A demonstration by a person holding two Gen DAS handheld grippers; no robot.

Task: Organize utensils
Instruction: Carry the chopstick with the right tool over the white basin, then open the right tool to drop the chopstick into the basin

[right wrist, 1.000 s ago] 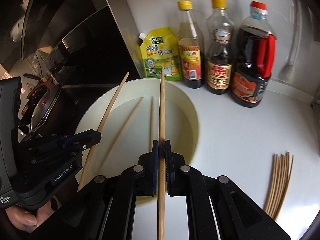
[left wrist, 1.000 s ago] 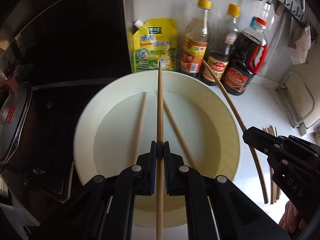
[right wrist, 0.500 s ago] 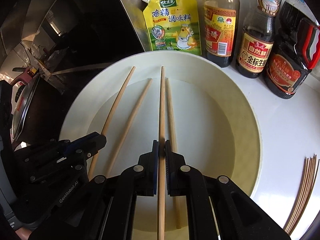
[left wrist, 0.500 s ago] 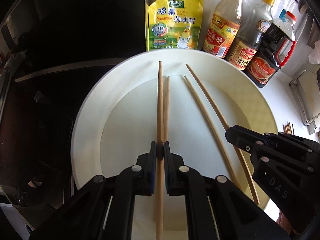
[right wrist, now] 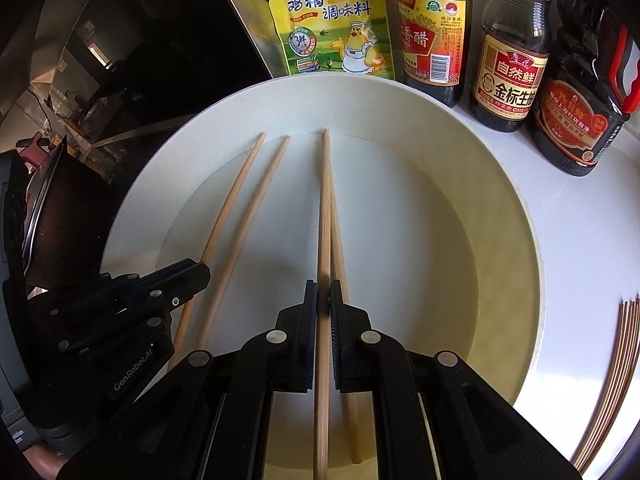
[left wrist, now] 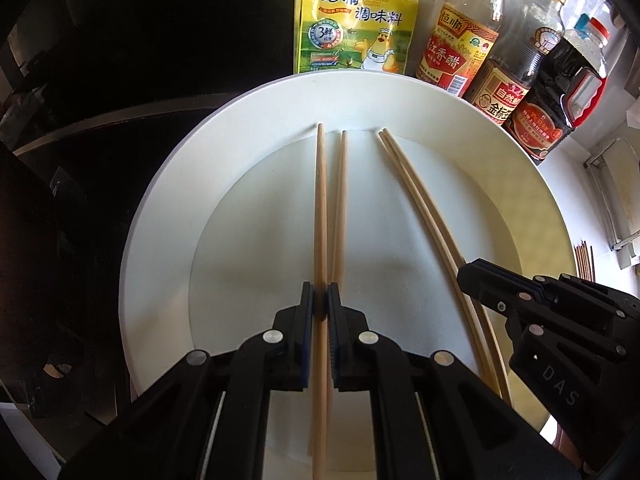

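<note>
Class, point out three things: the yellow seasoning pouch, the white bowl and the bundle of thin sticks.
yellow seasoning pouch (left wrist: 358, 20), left wrist view, front label.
white bowl (right wrist: 516, 216), right wrist view, right inner wall.
bundle of thin sticks (right wrist: 618, 376), right wrist view, mid-length.

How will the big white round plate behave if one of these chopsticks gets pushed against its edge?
The big white round plate looks broad and flat-bottomed on the counter, so it will probably slide rather than tip. Its glossy surface suggests the long wooden chopsticks may skid or roll inside. It looks like ceramic, so likely heavy and breakable.
</note>
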